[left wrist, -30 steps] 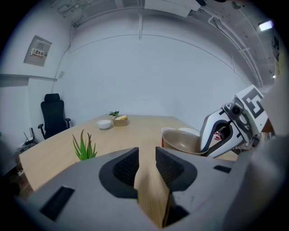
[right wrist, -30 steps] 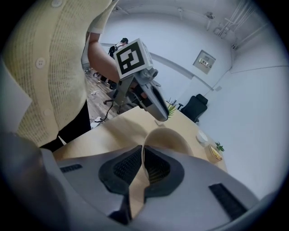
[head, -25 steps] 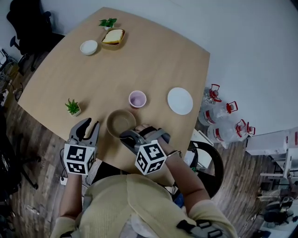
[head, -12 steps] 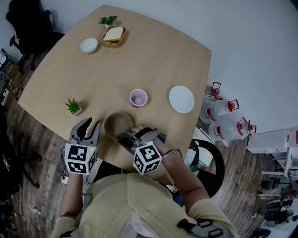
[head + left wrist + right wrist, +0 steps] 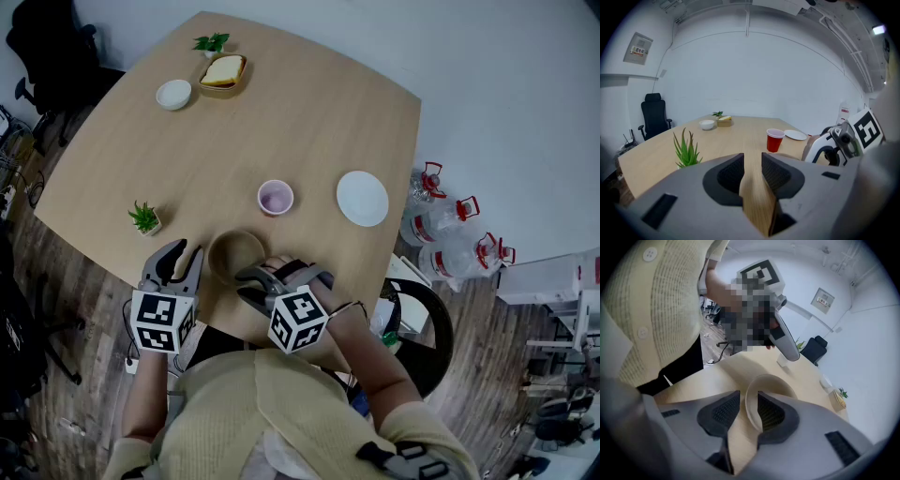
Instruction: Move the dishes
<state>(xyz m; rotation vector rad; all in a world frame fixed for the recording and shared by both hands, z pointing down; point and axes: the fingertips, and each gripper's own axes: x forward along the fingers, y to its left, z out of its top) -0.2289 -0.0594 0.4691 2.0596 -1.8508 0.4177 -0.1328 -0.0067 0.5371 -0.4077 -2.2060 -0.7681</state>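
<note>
Between right gripper (image 5: 749, 401) fingers (image 5: 771, 414), bowl (image 5: 772, 382) rim

A wide bare stretch of the table (image 5: 216, 141) is left open across the middle. The near edge is crowded: the tan bowl (image 5: 232, 251) is hemmed between the left gripper (image 5: 180, 251) and the right gripper (image 5: 247, 281). Passage beyond is narrowed by the small plant (image 5: 144, 218), the cup (image 5: 275, 198) and the white plate (image 5: 362, 198).

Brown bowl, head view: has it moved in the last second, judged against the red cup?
Yes. The brown bowl has slid slightly away from the red cup, toward the near table edge, the right tongs straddling its rim.
</note>
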